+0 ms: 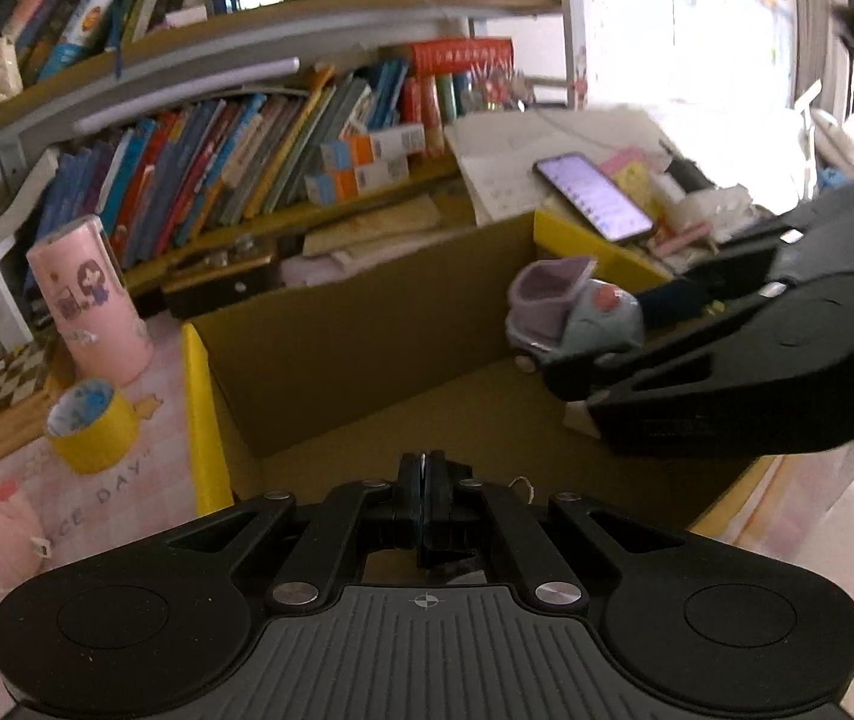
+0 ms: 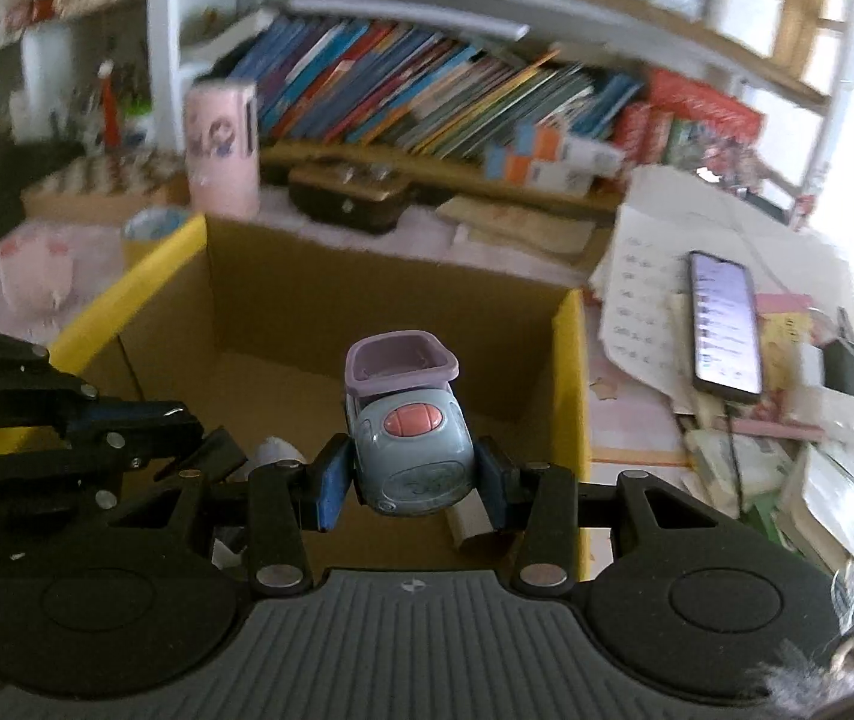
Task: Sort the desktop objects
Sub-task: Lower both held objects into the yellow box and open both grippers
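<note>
Toy truck [image 2: 408,450], pale blue with a lilac tipper bed and a pink button, sits clamped between the blue pads [image 2: 330,483] of the right gripper [image 2: 411,480], jaws part-way open around its body, above the open cardboard box [image 2: 306,312] with yellow-edged flaps. In the left wrist view the left gripper [image 1: 425,480] has its jaws pressed fully together, holding nothing, over the box's near side. Yellow tape roll [image 1: 90,426] lies at nine o'clock of the box, a pink tumbler [image 1: 87,300] at ten, a lit smartphone [image 1: 592,195] at two.
</note>
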Motion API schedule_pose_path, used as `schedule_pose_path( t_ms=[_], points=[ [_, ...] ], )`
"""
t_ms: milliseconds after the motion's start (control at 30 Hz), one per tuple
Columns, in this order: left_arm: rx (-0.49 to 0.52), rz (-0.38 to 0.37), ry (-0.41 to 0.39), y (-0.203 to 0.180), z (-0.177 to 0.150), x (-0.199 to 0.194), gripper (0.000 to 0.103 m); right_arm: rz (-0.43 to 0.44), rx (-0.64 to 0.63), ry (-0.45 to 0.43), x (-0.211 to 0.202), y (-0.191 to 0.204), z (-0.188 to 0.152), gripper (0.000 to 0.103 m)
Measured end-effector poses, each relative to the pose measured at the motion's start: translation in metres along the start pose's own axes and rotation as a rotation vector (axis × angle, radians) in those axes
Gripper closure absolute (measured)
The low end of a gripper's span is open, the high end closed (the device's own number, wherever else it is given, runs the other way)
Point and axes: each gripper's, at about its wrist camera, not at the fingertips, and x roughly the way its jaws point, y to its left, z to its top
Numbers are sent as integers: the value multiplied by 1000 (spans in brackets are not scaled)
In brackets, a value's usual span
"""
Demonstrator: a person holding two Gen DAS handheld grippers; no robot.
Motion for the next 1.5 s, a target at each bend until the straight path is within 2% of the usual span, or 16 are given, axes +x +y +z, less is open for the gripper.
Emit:
schedule_pose_path(
  t_ms=[267,333,467,600,767,800,833,867,1000,1067,1167,1233,1367,1500],
  points=[
    [-20,9,46,1,0,14,103,36,-172,131,46,10,13,62],
    [-25,17,63,1,0,18,103,61,-184,161,51,10,16,62],
    [-65,15,76,5,-2,20,102,50,-213,206,62,12,19,62],
    [-72,27,73,6,-2,20,98,61,-208,220,63,11,20,62],
    [-69,29,38,6,-2,10,96,62,-183,187,59,9,20,61],
    [-66,32,27,6,-2,7,93,62,-173,172,56,8,21,58],
    [-63,37,15,5,-2,3,86,64,-160,156,54,6,22,54],
    [-61,43,5,5,-2,0,78,66,-144,139,50,4,22,53],
    [-53,76,-72,4,0,-20,64,52,-112,73,34,0,23,51],
    [-56,88,-106,5,1,-31,49,36,-97,35,22,-2,23,51],
    [-68,102,-156,7,2,-48,37,12,-66,-23,3,-5,22,50],
    [-81,109,-180,9,2,-58,32,-4,-42,-60,-10,-7,20,46],
    [-108,114,-214,14,-2,-75,22,-34,14,-124,-38,-11,16,46],
    [-134,114,-245,18,-10,-91,17,-53,72,-167,-64,-12,7,46]
  ],
)
